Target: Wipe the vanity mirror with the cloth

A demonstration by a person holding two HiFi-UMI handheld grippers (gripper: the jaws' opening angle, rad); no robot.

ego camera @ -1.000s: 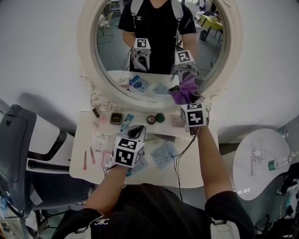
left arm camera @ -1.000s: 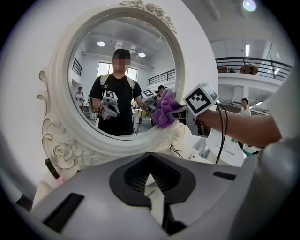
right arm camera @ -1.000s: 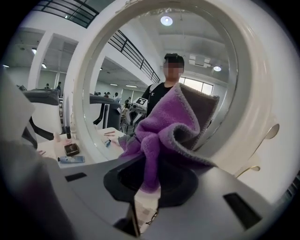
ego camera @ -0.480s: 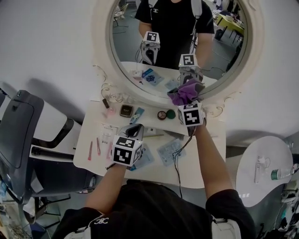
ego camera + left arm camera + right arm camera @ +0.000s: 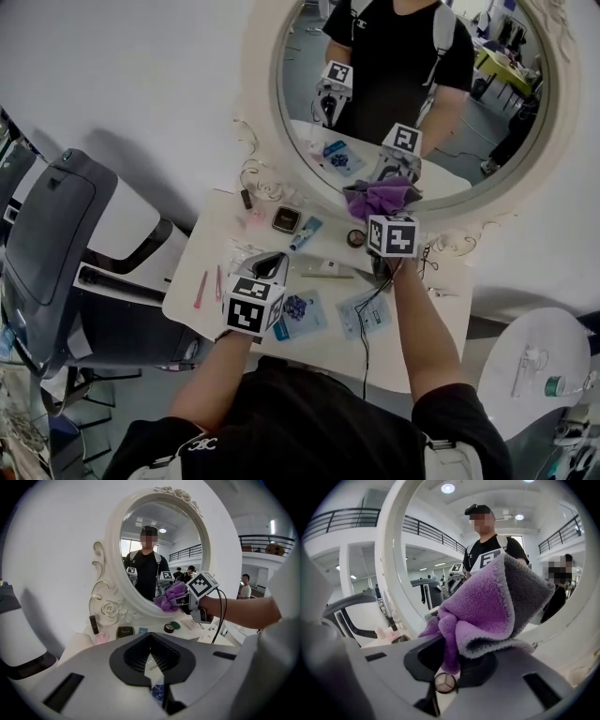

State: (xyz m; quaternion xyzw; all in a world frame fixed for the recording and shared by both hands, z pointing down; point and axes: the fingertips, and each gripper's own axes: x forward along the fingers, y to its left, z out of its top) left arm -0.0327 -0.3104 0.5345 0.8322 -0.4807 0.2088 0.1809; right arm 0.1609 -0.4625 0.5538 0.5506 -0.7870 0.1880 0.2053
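one crumpled purple-grey cloth (image 5: 485,609) clenched in right hand-held gripper (image 5: 447,665); left hand-held gripper (image 5: 152,670) closed.

Big indoor hall: mezzanine railing (image 5: 262,538), vanity table (image 5: 323,349).

One oval white-framed vanity mirror (image 5: 261,103). One purple fleece cloth (image 5: 375,199). Two grey marker-cubed grippers of mine: left gripper (image 5: 269,266), right gripper (image 5: 381,214). One white vanity table (image 5: 314,349) carrying two flat blue-printed packets (image 5: 300,314), two thin pink sticks (image 5: 202,289), one square dark compact (image 5: 286,219), one dark lipstick tube (image 5: 246,199). One grey chair (image 5: 56,234).
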